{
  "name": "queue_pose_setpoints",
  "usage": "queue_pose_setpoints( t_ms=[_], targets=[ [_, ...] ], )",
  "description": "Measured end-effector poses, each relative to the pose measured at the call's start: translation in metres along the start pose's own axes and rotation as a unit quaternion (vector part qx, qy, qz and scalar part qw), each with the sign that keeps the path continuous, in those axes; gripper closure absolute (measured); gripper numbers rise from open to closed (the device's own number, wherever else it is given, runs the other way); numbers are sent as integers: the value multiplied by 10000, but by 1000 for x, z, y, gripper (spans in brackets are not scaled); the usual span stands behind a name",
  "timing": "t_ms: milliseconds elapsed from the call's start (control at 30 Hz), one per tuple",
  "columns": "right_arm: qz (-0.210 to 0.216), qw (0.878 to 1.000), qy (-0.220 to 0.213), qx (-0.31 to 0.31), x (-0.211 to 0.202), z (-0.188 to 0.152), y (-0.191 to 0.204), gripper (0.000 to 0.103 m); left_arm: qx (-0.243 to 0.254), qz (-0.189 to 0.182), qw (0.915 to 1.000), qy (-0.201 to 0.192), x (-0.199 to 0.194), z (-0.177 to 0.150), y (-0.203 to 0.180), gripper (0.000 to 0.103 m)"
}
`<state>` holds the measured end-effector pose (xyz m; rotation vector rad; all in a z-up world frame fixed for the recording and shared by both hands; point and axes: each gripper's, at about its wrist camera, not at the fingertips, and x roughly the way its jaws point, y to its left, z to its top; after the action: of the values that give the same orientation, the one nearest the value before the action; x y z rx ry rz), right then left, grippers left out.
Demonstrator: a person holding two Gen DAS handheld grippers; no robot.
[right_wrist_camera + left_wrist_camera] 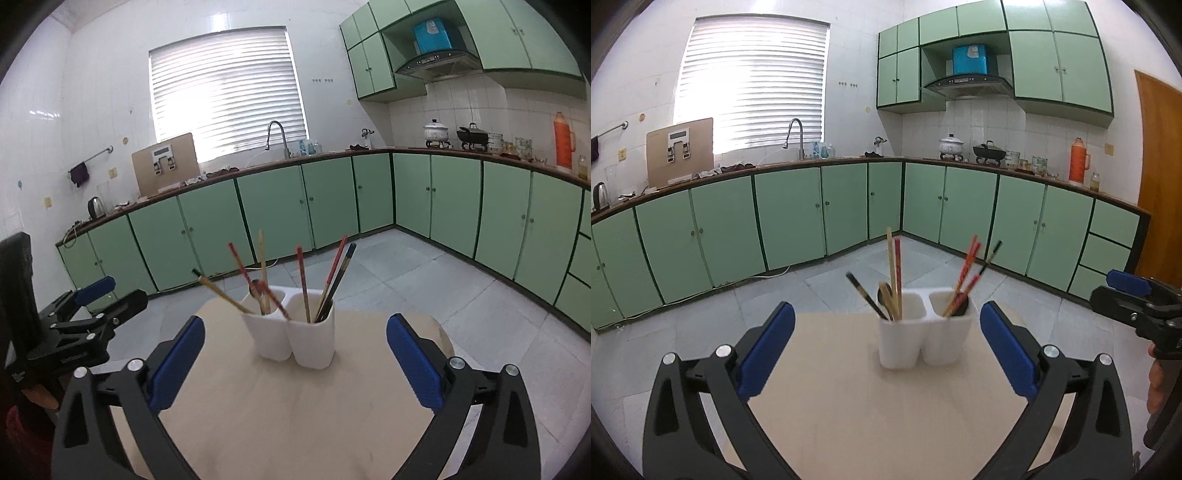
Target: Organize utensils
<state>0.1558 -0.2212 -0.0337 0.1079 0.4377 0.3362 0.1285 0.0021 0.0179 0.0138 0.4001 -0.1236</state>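
Now, from the left wrist view, the left tongs (886, 349) are standing wide with nothing between their blue pads, pointing across the pale wooden surface (849, 406) at the white two-pocket plastic holder (925, 341). Its left pocket is carrying a tan chopstick, a red one, a dark one leaning out leftward and what looks like a spoon; its right pocket is holding red chopsticks and a dark one fanned to the right. The right tongs (1134, 295) are hanging at the right edge, well apart from the holder.

From the right wrist view, the right tongs (295, 350) are likewise gaping and empty, facing the same holder (295, 338), with the left tongs (92, 295) off to the left over the floor.

To my eye, the sorting is looking finished or nearly so. The risk from here would be a pad clipping one of the splayed sticks, since the leaning ones reach well past the rim; that could flick a stick out or tip the light holder. Otherwise nothing is lying on the surface in the way, and the green cabinets (332, 199) are standing far behind.
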Motion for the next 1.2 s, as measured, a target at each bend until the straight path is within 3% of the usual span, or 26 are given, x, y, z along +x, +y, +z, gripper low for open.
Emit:
queue_pose_setpoints(
  t_ms=[700, 1200],
  targets=[
    [-57, 9991, -348, -237, -67, -20, 37, 6, -25, -11, 9993, -369, -83, -11, -18, 6],
    [-26, 9983, -469, -334, -85, -26, 47, 6, 69, -78, 9990, -445, -107, -19, -27, 6]
  ],
)
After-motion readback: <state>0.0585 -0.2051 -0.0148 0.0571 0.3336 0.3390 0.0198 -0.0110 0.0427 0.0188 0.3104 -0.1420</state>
